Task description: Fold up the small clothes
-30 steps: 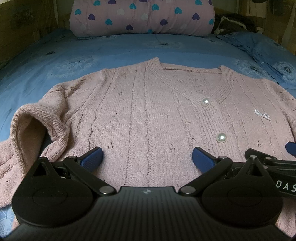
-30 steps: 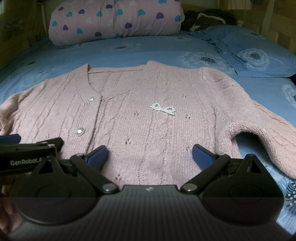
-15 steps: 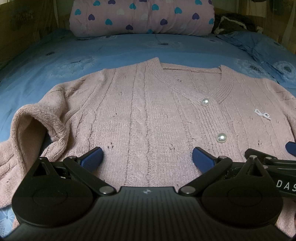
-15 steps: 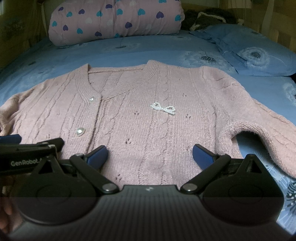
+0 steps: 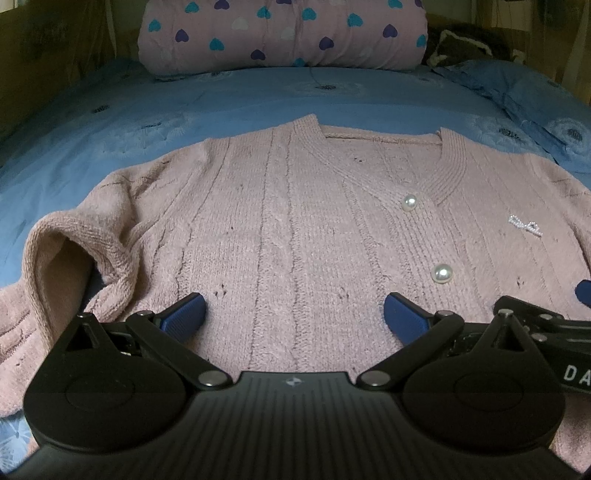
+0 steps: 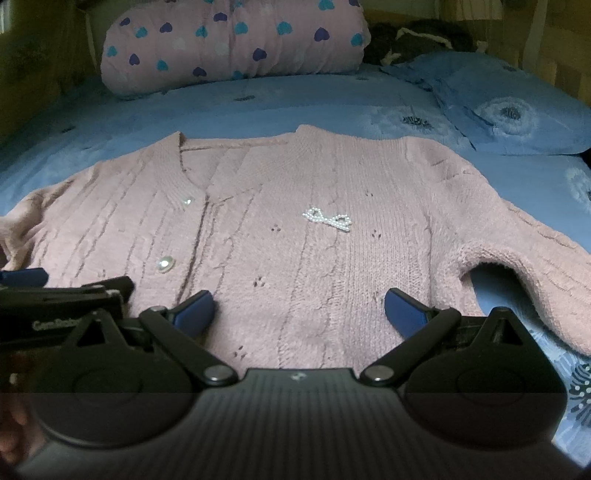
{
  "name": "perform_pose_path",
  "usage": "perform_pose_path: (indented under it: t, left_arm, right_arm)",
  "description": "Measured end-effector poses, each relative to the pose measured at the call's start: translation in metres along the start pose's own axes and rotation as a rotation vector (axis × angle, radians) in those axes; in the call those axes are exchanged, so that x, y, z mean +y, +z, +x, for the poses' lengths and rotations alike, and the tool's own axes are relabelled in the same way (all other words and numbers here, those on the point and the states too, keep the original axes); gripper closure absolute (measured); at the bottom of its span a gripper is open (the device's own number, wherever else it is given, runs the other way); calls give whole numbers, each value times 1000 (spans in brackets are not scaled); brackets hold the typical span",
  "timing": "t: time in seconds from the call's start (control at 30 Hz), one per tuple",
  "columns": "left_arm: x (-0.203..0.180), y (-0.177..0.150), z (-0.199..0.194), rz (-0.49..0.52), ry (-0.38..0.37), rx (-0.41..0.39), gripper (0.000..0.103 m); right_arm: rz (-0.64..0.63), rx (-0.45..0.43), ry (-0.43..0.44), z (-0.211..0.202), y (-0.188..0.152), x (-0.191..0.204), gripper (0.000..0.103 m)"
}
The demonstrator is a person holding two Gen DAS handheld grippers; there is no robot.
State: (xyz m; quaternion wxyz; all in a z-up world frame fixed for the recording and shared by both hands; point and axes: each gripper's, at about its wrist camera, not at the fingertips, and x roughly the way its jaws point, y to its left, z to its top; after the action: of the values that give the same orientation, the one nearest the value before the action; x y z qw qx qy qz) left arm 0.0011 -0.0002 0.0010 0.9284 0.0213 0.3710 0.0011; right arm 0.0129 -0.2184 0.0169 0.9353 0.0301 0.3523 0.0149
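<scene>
- The bed (image 5: 110, 122), covered in a blue flowered sheet, carries everything; a heart-print pillow (image 5: 284, 33) lies at the far end and a blue pillow (image 6: 517, 107) to the right. Keep your work on the flat middle of the sheet.
- The pink cardigan (image 5: 295, 229) lies face up and buttoned in the middle of the bed, neckline toward the heart-print pillow, hem nearest you. It looks flat and unfolded, so the first fold is probably still ahead.
- The left sleeve (image 5: 62, 251) arches up in a loose hump with the sheet showing under it; the right sleeve (image 6: 524, 266) does the same. I judge these want folding in over the body first. Take each near the cuff and lay it across without dragging the chest panel.
- Your left hand-held gripper (image 5: 293, 317) sits low over the hem with its blue fingers wide apart, clamped on nothing.
- Your right hand-held gripper (image 6: 299, 314) is likewise spread over the hem, empty, just beside the left one.
- Mind the pearl buttons (image 5: 442, 274) and the bead bow (image 6: 327, 218): pinch plain knit, not these, since the thick soft knit may snag or stretch.
</scene>
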Motion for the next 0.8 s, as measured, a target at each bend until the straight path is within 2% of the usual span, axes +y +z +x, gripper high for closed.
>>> perform_pose_path:
  t: [0.27, 0.47, 0.63, 0.8]
  left_arm:
    - [1, 4, -1, 0, -7, 19, 0]
    - [4, 7, -3, -2, -38, 52, 0]
    - [8, 8, -8, -11, -73, 62, 0]
    - [11, 8, -14, -17, -97, 64, 0]
  right_arm:
    - [31, 4, 19, -15, 2, -4, 2]
    - [69, -5, 48, -43, 13, -17, 2]
    - [107, -45, 13, -73, 29, -42, 2]
    - [186, -37, -59, -87, 36, -78, 2]
